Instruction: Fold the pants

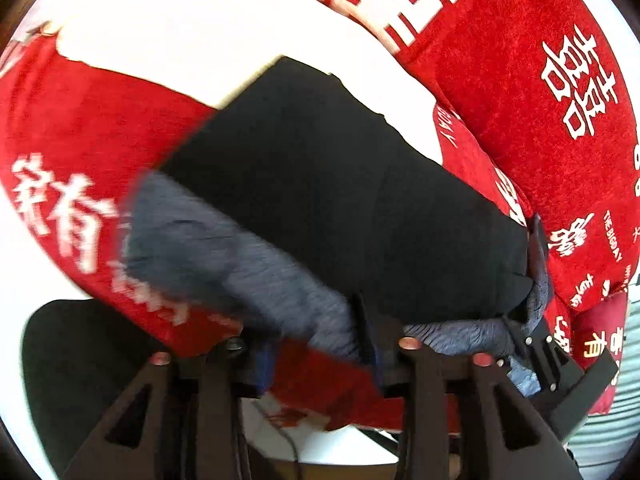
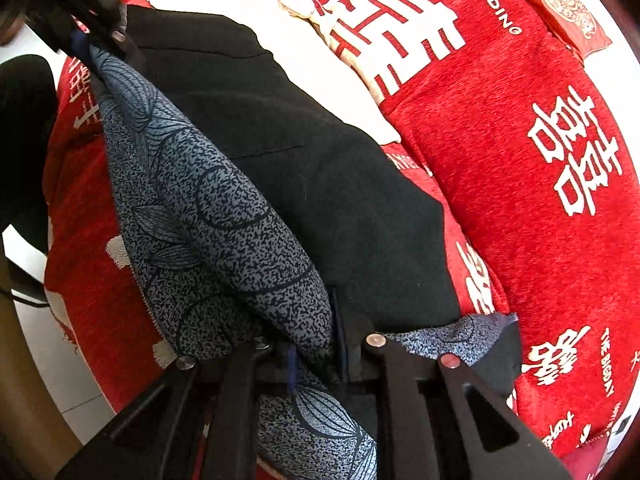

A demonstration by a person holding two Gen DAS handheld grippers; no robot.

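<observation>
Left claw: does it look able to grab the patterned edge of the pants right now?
Likely yes: the patterned edge lies between the left claw's fingers, nothing covering it; the right claw holds the other corner, aside.

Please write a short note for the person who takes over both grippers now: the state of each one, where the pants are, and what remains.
Left gripper: jaws apart, patterned cloth between them, not clearly pinched.
Right gripper: shut on the patterned cloth's edge.
Black pants lie flat on the red blanket, with the patterned cloth bunched along their near side.
Done: pants laid out.
Left: release, then probably another fold.
</observation>
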